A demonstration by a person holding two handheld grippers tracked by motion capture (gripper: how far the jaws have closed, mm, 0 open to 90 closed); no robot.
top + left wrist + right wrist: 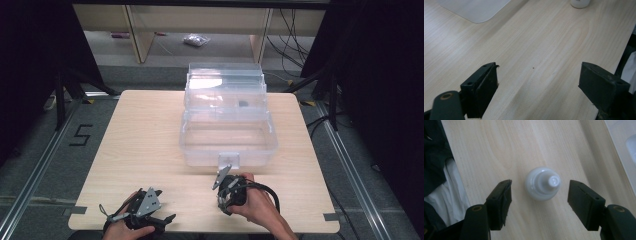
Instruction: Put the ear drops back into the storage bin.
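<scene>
A small white bottle (543,183) with a narrow tip stands upright on the wooden table (145,140), seen from above in the right gripper view. My right gripper (540,185) points down over it, one jaw on each side, with gaps between the pads and the bottle, so it is open. In the high view the right gripper (227,200) is near the table's front, just before the clear box. My left gripper (166,205) rests at the front left, open with bare wood between its jaws (539,68). The bottle's base (580,3) shows at the far edge of the left gripper view.
A clear plastic box (190,150) with its lid (225,80) raised at the back stands in the middle of the table. A corner of it (474,10) shows in the left gripper view. The table's front edge lies just below both hands.
</scene>
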